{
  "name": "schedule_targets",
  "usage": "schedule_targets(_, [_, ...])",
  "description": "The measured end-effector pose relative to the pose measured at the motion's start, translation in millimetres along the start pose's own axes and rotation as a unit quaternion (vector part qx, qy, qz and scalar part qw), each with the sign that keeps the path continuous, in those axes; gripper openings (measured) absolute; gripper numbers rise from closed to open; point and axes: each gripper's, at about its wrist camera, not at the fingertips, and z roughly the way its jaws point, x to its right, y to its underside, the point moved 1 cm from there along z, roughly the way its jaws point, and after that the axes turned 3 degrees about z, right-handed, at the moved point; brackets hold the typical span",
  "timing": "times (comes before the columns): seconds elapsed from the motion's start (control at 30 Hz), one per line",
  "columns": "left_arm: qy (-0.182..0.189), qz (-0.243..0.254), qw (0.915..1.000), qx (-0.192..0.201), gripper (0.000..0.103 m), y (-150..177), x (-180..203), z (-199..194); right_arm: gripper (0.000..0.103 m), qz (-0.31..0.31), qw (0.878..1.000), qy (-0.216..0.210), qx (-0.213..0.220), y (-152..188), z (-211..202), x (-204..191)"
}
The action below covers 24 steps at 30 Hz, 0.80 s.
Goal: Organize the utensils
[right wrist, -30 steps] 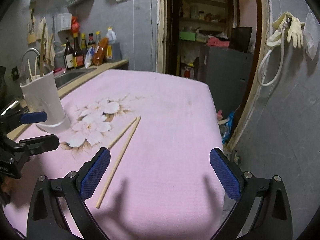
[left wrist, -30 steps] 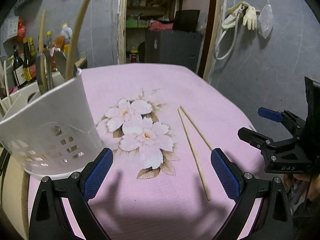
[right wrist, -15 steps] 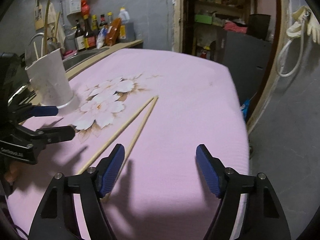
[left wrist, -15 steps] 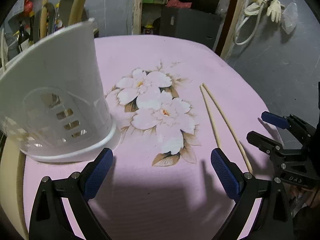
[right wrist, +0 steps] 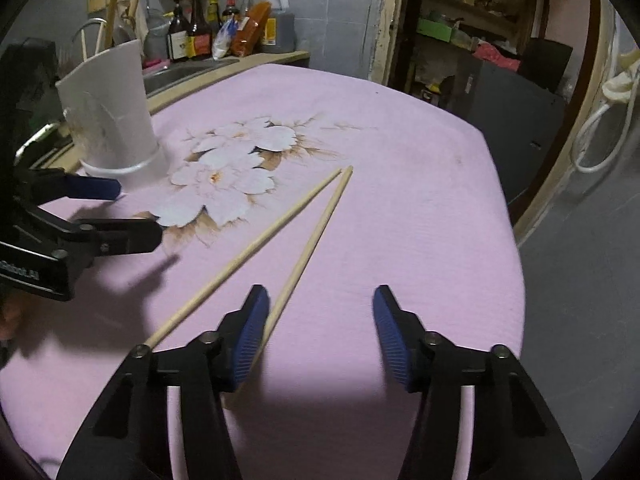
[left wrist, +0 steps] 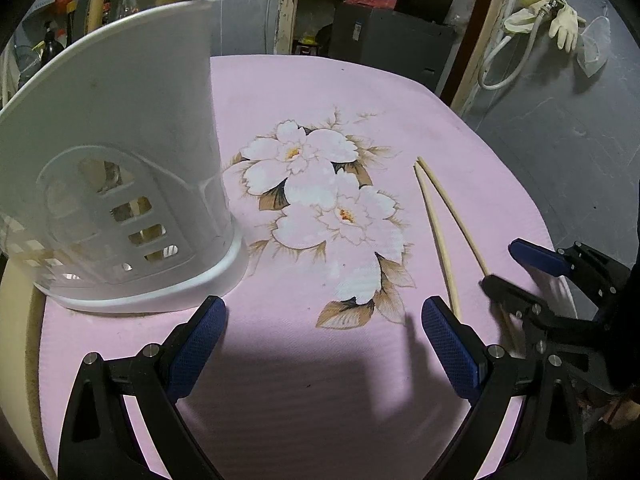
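We are closing the right tongs [right wrist: 318, 326] around one of two pale wooden chopsticks [right wrist: 308, 240] lying on the pink flowered tabletop [right wrist: 400, 184], neither yet in the white slotted plastic utensil holder [left wrist: 120, 184], left tongs [left wrist: 324, 344] gaping empty.

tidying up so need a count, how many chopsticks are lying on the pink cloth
2. Left chopstick runs from near the flowers to the near edge; right chopstick lies beside it, tips almost meeting. Others may be hidden inside the holder.
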Motion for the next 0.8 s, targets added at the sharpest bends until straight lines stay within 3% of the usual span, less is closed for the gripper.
schedule_targets(0.17, [0.01, 0.0, 1.0, 0.0, 0.096, -1.3, 1.8, -0.6, 0.014, 0.015, 1.0, 0.016, 0.004, 1.0, -2.2, 12.3])
schedule_targets(0.23, [0.02, 0.0, 0.9998, -0.001, 0.096, -2.4, 2.7, -0.6, 0.007, 0.029, 0.999, 0.017, 0.006, 3.2, -4.3, 20.6])
schedule_targets(0.57, [0.058, 0.037, 0.9976, -0.003, 0.094, -11.9, 23.0, 0.9, 0.005, 0.058, 0.997, 0.045, 0.011, 13.9, -19.9, 40.0])
schedule_targets(0.8, [0.074, 0.07, 0.9947, -0.014, 0.066, -30.0, 39.2, 21.6, 0.005, 0.077, 0.996, 0.047, 0.011, 21.1, -25.3, 51.1])
